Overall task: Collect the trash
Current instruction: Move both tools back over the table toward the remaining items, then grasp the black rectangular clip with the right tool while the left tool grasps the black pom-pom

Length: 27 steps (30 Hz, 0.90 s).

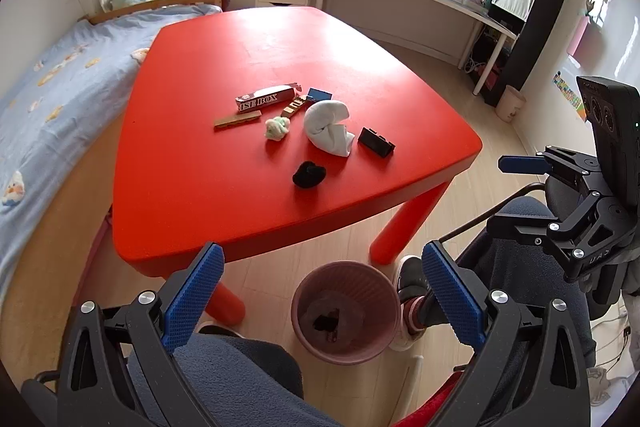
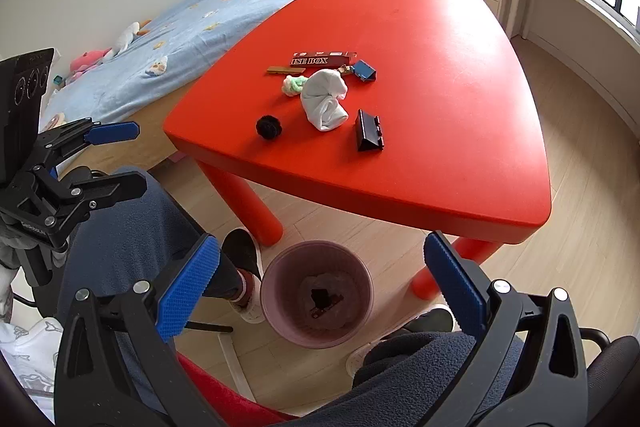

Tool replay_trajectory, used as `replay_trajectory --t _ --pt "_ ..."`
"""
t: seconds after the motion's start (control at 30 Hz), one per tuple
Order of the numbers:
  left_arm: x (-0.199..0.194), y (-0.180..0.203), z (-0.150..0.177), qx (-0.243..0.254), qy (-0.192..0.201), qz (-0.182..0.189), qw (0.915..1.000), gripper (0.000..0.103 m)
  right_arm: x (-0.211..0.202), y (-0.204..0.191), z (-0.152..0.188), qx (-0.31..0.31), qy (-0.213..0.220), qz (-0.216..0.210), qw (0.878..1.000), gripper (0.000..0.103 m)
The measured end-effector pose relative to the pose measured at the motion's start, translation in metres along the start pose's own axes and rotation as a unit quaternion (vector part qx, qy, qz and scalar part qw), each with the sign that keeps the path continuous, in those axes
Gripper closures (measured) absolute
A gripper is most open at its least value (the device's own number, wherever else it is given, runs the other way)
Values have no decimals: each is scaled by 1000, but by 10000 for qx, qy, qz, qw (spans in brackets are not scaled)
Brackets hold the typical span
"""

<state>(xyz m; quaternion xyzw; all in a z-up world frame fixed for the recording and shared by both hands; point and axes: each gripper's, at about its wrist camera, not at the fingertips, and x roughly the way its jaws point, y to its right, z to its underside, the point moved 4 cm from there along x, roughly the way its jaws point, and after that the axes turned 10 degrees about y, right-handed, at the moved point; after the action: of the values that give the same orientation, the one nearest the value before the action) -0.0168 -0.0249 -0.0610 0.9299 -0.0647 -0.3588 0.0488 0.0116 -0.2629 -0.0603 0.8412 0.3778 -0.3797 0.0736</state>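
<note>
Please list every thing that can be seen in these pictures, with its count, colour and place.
table: 1, red, centre of room
long box: 1, dark red, on table
flat strip: 1, tan, beside the box
crumpled wad: 1, pale green, mid table
white cloth: 1, white, mid table
black ball: 1, black, nearest table edge
black clip: 1, black, right of the cloth
blue clip: 1, blue, behind the cloth
bin: 1, pink, on floor
bed: 1, light blue
left gripper: open
right gripper: open
</note>
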Motion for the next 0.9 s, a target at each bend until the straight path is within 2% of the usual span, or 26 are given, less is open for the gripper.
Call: replay_trajectory --t 0.43,0.6,0.9 --pt "36 -14 -37 101 -133 -31 9999 8 34 25 -56 -81 50 377 9992 3" --pt "61 -18 -38 195 -379 93 9990 8 62 38 -68 -152 -152 607 9979 3" --pt "103 -21 -31 435 -886 86 9951 8 117 56 -64 -111 -691 625 9956 3"
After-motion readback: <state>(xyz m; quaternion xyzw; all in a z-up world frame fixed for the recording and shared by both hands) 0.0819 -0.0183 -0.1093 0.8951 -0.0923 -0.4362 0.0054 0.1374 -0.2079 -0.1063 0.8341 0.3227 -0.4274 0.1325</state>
